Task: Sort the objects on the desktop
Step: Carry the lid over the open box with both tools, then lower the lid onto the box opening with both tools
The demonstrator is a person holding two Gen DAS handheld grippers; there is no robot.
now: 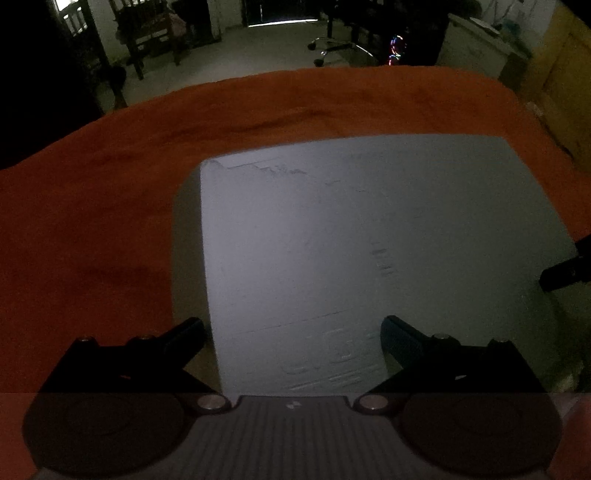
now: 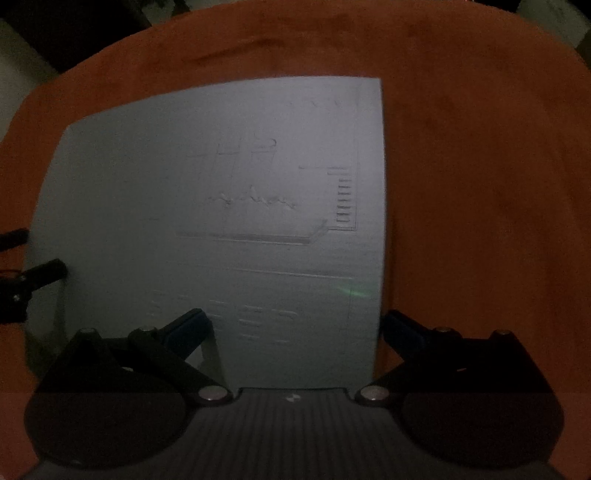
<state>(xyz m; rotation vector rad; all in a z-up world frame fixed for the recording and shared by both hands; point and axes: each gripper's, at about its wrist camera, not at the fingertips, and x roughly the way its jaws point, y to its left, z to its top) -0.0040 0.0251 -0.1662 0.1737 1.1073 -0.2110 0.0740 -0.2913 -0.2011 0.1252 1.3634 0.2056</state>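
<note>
Claws both released, left claw (image 1: 291, 328) and right claw (image 2: 295, 325) straddling near corners of white box (image 1: 369, 240) on orange surface (image 1: 92, 221), likely for two-handed lift.

Pale grey-white sheet (image 2: 229, 206) with faint embossed line drawings and a ladder of short dark bars near its right edge, lying on a rust-orange cloth (image 2: 480, 166) mottled with darker streaks. Black fingers on the left gripper (image 1: 293, 332) and right gripper (image 2: 295, 325), blue pads (image 2: 192, 326) on the inner faces, silver screw heads at the pivots, and a grey ribbed body between them. Beyond the cloth in the left wrist view, a dull grey floor (image 1: 236, 51), dark wooden chair (image 1: 147, 33), and yellow-brown cabinet (image 1: 561, 74).
</note>
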